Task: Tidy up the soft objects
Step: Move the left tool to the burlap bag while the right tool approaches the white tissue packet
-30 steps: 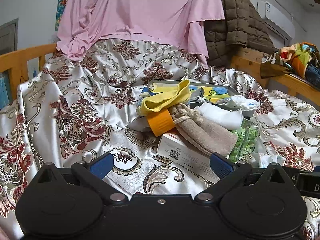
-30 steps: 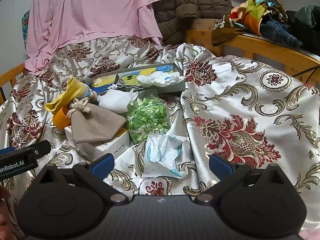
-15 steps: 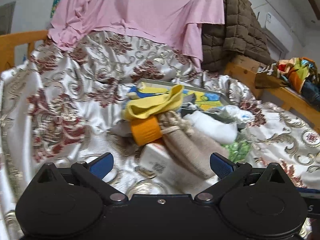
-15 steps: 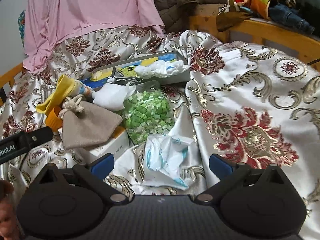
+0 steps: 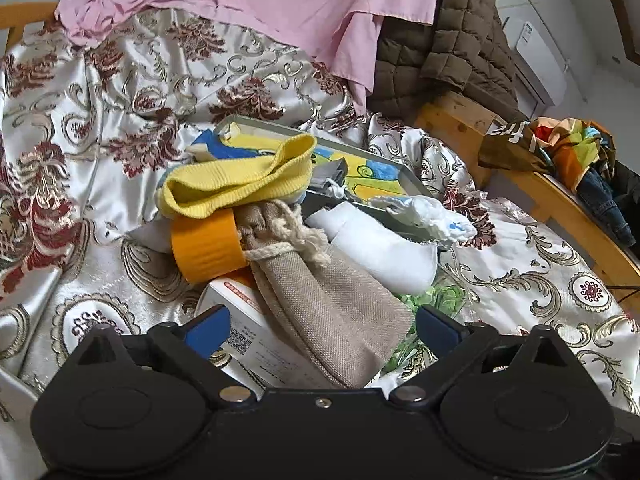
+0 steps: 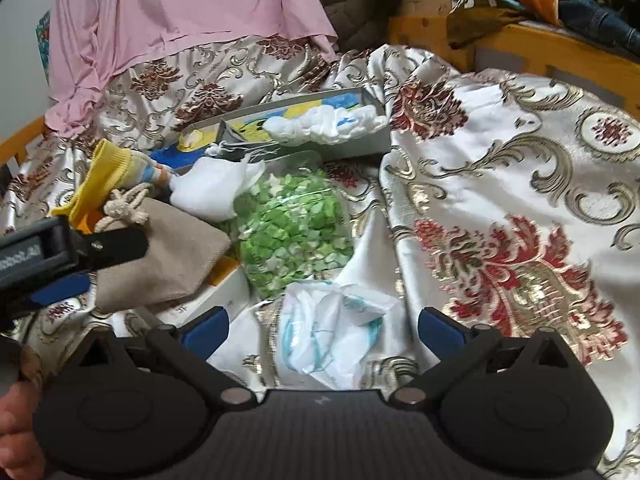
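The beige drawstring pouch (image 5: 320,304) is lying at the front of the heap on the bed, slumped across a white carton (image 5: 248,336) with its knotted cord resting against an orange roll (image 5: 206,246), and the left hand-held gripper (image 5: 322,330) is straddling its lower end: the jaws are standing wide and just beginning to close, the pouch lying between them but the blue pads not yet pressing on it. It looks the likely first pick, being topmost and nearest. A yellow knitted band (image 5: 240,184) is draping over the roll behind it, a white cloth bundle (image 5: 380,256) is leaning beside it, and a bag of green pieces (image 6: 292,228) is sitting just to the right. The right hand-held gripper (image 6: 322,330) is hovering spread wide over a crumpled white plastic bag (image 6: 332,332), gripping nothing. Farther back a shallow grey box (image 6: 352,144) is holding white wadding (perhaps the intended home, though I cannot say). The carton is mostly buried, the roll's far side is hidden, and the pouch's lower corner is disappearing behind the gripper body.
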{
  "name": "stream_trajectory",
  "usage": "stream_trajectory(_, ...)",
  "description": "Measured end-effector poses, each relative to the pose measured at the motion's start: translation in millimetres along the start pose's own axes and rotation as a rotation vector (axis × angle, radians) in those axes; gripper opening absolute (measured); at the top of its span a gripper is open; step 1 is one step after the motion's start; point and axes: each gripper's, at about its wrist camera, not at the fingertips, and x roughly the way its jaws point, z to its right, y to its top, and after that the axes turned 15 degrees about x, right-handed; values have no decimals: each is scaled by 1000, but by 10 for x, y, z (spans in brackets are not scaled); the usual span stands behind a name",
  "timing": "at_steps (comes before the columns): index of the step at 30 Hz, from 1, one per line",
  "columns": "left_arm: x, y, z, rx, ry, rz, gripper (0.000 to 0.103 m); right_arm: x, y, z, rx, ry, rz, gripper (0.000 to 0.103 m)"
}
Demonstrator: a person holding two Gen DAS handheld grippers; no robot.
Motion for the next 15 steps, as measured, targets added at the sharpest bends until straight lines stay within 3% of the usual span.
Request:
stream_trajectory(3,39,-32,-42,-25,-8,-20,90,47,-18,-13,-8,-18,-13,100)
stream_trajectory(9,87,-55,-140,-78,-11,-39,65,102,-62,-37,-18,-22,-45,87)
stream_trajectory(15,72,-102,-219,-171,-8,-53,44,101,-80,-57,-28,-23,-47,84)
